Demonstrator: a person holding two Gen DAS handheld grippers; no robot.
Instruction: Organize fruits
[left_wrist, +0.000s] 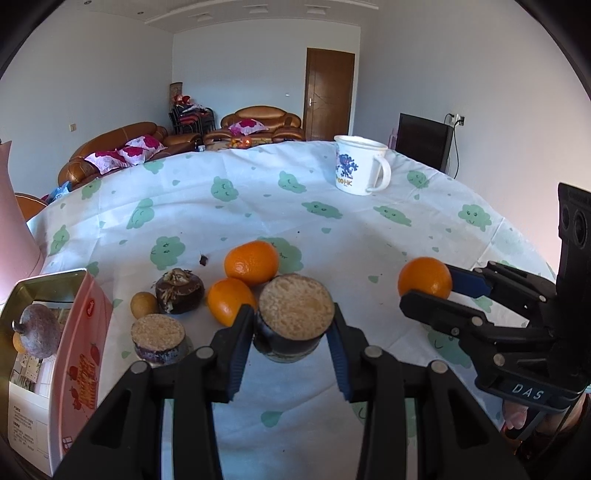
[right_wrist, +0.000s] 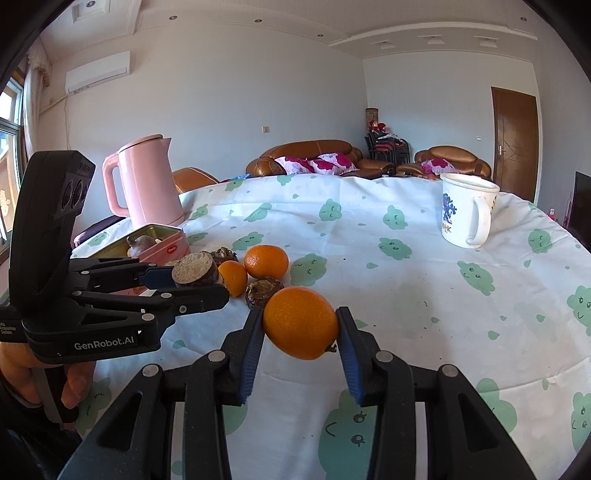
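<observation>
My left gripper (left_wrist: 291, 332) is shut on a dark round fruit with a pale flat-cut top (left_wrist: 295, 314), held low over the cloth. From the right wrist view this gripper (right_wrist: 195, 286) and its fruit (right_wrist: 194, 273) show at the left. My right gripper (right_wrist: 300, 328) is shut on an orange (right_wrist: 301, 323); it also shows in the left wrist view (left_wrist: 428, 291) with that orange (left_wrist: 424, 277). On the cloth lie two oranges (left_wrist: 251, 262) (left_wrist: 229, 301), a dark husked fruit (left_wrist: 179, 291), a small tan fruit (left_wrist: 143, 304) and a second flat-cut fruit (left_wrist: 159, 338).
A pink tin box (left_wrist: 85, 332) at the left holds a purple fruit (left_wrist: 38, 332). Behind it stands a pink kettle (right_wrist: 144, 184). A white mug (left_wrist: 360, 164) sits at the far right of the table. The tablecloth (left_wrist: 258, 184) has green cloud prints.
</observation>
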